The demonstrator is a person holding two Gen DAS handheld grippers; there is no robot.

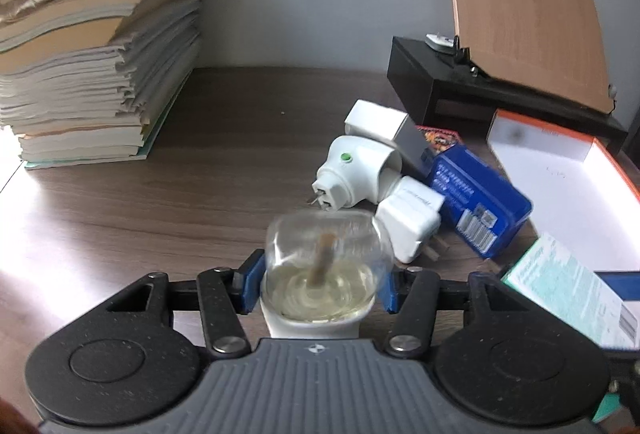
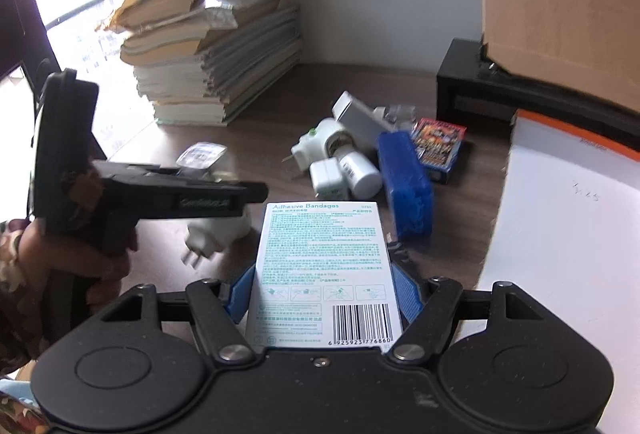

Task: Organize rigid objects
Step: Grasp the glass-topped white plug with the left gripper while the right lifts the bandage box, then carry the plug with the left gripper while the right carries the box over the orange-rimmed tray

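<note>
My left gripper point(image 1: 320, 276) is shut on a clear repellent bottle point(image 1: 320, 254) with pale liquid, a brown wick and a white plug base, its blue pads point(image 1: 251, 276) pressing both sides. From the right wrist view the same left gripper point(image 2: 240, 194) shows side-on in a person's hand point(image 2: 80, 258), and the white plug base point(image 2: 218, 232) hangs below it. A white Adhesive Bandages box point(image 2: 324, 254) lies lengthwise in my right gripper point(image 2: 324, 276), which is shut on it. That box point(image 1: 572, 294) also shows at the right of the left wrist view.
On the dark wood desk point(image 1: 200, 186) lie a white plug-in heater point(image 1: 352, 170), a white charger point(image 1: 412, 222), a blue box point(image 1: 480, 198), a white carton point(image 1: 380, 122) and a colourful card pack point(image 1: 438, 138). An open white box with an orange rim point(image 1: 560, 174) sits right. Stacked books point(image 1: 88, 66) stand left, a black stand point(image 1: 440, 90) behind.
</note>
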